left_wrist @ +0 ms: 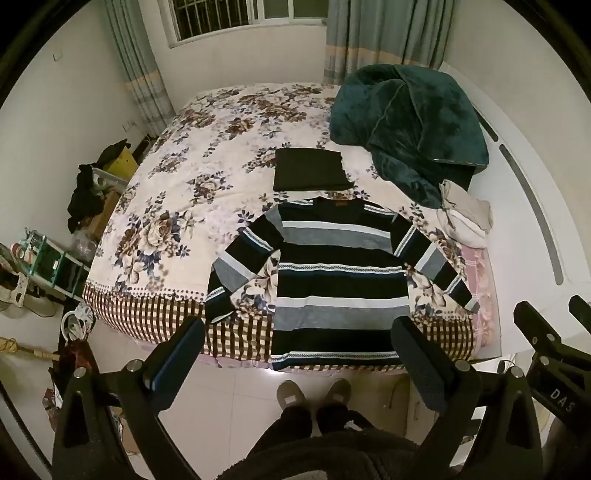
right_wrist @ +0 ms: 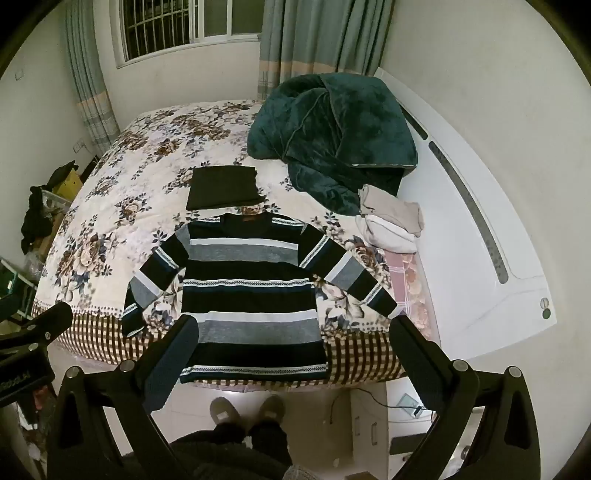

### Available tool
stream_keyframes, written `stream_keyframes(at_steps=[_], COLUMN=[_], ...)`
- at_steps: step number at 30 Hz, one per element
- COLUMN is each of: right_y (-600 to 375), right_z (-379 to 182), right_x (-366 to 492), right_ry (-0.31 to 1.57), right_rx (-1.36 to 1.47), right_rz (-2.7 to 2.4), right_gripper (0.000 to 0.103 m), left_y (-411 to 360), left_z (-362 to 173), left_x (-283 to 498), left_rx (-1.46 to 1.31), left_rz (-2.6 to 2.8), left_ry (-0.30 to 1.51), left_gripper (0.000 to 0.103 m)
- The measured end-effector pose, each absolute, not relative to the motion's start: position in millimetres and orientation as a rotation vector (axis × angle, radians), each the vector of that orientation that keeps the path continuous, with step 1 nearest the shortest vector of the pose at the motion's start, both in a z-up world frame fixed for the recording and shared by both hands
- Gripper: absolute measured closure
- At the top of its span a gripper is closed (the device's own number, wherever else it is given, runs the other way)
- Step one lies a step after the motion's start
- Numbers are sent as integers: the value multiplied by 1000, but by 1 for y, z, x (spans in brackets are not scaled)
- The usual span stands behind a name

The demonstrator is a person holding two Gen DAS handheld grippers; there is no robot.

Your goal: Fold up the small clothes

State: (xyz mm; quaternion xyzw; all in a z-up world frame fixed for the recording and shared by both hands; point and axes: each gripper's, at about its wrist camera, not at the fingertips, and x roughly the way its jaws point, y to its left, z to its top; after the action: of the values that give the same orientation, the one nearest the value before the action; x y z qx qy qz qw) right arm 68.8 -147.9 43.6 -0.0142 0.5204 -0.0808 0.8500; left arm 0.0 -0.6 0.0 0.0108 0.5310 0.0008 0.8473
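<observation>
Lying flat at the bed's (left_wrist: 177, 206) near edge, striped sweater (left_wrist: 332, 280) runs lengthwise away below both empty, wide-open grippers: left gripper (left_wrist: 299, 354), right gripper (right_wrist: 295, 350).

A home bedroom: a wide bed (left_wrist: 177, 206) under a floral cover, a white headboard (right_wrist: 480, 236), a crumpled teal blanket (left_wrist: 406, 125), long curtains (right_wrist: 321, 40) beside a barred window (right_wrist: 166, 29), tiled floor (left_wrist: 236, 384).
</observation>
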Motion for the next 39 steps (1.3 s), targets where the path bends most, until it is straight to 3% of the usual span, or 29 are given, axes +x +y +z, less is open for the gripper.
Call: stream_keyframes(at_steps=[39], right_y=[-140], right_z=[59], right_x=[71], right_ry=[1074], right_rx=[-58], right_rz=[-145], right_gripper=[0], left_y=[-8], left_z=[21], left_x=[2], left_rx=[12], left_rz=[-7], left_ry=[1091], left_gripper=[0])
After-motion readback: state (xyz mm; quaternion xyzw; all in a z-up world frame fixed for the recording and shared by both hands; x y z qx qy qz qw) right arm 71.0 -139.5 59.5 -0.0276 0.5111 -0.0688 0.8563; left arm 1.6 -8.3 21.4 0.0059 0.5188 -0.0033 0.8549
